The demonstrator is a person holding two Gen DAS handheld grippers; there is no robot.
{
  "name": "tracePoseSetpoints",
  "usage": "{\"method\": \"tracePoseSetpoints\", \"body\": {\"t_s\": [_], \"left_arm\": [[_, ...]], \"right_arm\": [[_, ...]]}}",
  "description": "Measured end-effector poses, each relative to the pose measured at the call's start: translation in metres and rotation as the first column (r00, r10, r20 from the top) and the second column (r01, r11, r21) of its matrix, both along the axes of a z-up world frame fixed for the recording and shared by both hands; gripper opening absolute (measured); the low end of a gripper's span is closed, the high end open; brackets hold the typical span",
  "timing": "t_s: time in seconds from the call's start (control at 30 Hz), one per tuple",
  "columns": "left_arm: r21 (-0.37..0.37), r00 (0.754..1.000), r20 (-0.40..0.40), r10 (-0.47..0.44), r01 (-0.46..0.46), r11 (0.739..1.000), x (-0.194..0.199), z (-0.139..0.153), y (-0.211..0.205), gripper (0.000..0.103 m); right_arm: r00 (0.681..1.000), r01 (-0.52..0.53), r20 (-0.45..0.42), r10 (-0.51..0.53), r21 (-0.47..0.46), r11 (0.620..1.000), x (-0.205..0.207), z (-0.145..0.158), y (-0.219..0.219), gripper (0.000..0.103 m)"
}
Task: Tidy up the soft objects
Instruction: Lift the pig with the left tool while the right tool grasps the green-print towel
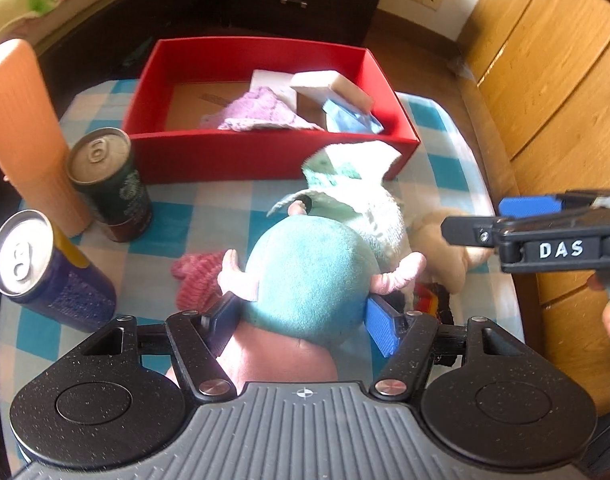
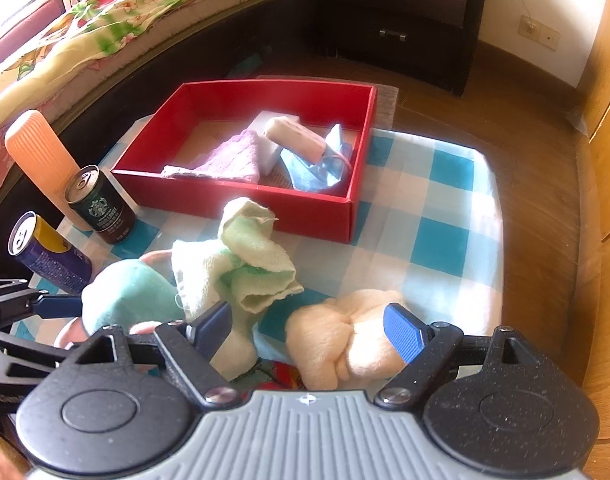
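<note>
White raised letters "DAS" stand on the side of the right gripper (image 1: 471,220). The dark green can (image 2: 101,206) bears the round Starbucks emblem; the line beneath it looks like "DOUBLESHOT", though blurred.

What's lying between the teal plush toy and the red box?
A crumpled green towel lies between the teal plush toy and the red box, clearest in the right wrist view.

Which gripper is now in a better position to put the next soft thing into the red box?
Left, probably. The left gripper is already shut on the teal plush toy, facing the red box. The right gripper is open around the cream plush, gripping nothing.
</note>
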State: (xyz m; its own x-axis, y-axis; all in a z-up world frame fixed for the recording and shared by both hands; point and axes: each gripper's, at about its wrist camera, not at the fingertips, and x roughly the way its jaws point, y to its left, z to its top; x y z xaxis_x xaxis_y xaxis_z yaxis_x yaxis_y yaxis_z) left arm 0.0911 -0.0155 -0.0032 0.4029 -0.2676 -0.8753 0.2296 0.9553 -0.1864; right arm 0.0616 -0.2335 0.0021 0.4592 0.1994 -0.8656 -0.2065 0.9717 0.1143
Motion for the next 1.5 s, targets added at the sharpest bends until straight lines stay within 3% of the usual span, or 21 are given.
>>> {"method": "tracePoseSetpoints", "body": {"t_s": [0.27, 0.4, 0.43, 0.53, 0.6, 0.7, 0.8, 0.87, 0.97, 1.03, 1.13, 1.23, 1.5], "left_arm": [[-0.058, 1.0, 0.002, 0.008, -0.008, 0.998, -0.004, 0.007, 0.017, 0.066], [-0.221, 0.999, -0.017, 0.048, -0.051, 0.974, -0.005, 0.021, 0.041, 0.061], [-0.248, 0.998, -0.012, 0.058, -0.06, 0.967, -0.006, 0.026, 0.046, 0.058], [-0.262, 0.996, 0.03, 0.083, -0.072, 0.962, -0.009, 0.043, 0.052, 0.032], [-0.276, 0.994, 0.042, 0.096, -0.081, 0.958, -0.007, 0.046, 0.054, 0.032], [-0.199, 0.996, 0.043, 0.078, -0.068, 0.978, -0.004, 0.039, 0.045, 0.034], [-0.12, 0.999, 0.009, 0.037, -0.035, 0.992, -0.001, 0.016, 0.03, 0.044], [-0.103, 0.999, -0.035, -0.006, 0.002, 0.995, 0.0, 0.001, 0.017, 0.066], [-0.078, 0.996, -0.051, -0.08, 0.076, 0.994, 0.001, -0.012, -0.006, 0.076], [-0.009, 0.992, -0.035, -0.118, 0.117, 0.993, 0.0, -0.018, -0.023, 0.081], [0.12, 0.99, -0.019, -0.14, 0.141, 0.983, 0.0, -0.033, -0.042, 0.065], [0.271, 0.986, 0.013, -0.168, 0.159, 0.949, -0.003, -0.049, -0.057, 0.063], [0.337, 0.976, 0.043, -0.214, 0.188, 0.923, -0.02, -0.045, -0.066, 0.056]], "right_arm": [[1.0, -0.011, 0.004, 0.011, -0.002, 1.0, 0.006, -0.001, 0.018, 0.062], [1.0, -0.005, 0.009, 0.005, -0.002, 1.0, 0.006, -0.001, 0.021, 0.062], [1.0, 0.001, 0.011, -0.001, 0.003, 1.0, 0.007, -0.001, 0.021, 0.062], [1.0, 0.01, -0.002, -0.01, 0.051, 0.999, 0.008, -0.001, 0.022, 0.062], [1.0, 0.012, -0.026, -0.009, 0.101, 0.995, 0.011, -0.004, 0.024, 0.062], [0.999, 0.021, -0.052, -0.016, 0.094, 0.995, 0.015, -0.011, 0.03, 0.062], [0.999, 0.029, -0.037, -0.027, 0.064, 0.998, 0.018, -0.011, 0.031, 0.062], [0.998, 0.056, -0.008, -0.056, 0.039, 0.998, 0.021, -0.007, 0.028, 0.062], [0.997, 0.077, -0.011, -0.076, 0.057, 0.995, 0.024, -0.007, 0.021, 0.062], [0.997, 0.072, -0.033, -0.07, 0.071, 0.995, 0.024, -0.01, 0.019, 0.062], [0.998, 0.049, -0.037, -0.047, 0.053, 0.997, 0.023, -0.014, 0.023, 0.062], [0.999, 0.036, -0.029, -0.034, 0.05, 0.998, 0.021, -0.013, 0.023, 0.062], [0.998, 0.048, -0.04, -0.046, 0.049, 0.998, 0.024, -0.017, 0.018, 0.062]]}}
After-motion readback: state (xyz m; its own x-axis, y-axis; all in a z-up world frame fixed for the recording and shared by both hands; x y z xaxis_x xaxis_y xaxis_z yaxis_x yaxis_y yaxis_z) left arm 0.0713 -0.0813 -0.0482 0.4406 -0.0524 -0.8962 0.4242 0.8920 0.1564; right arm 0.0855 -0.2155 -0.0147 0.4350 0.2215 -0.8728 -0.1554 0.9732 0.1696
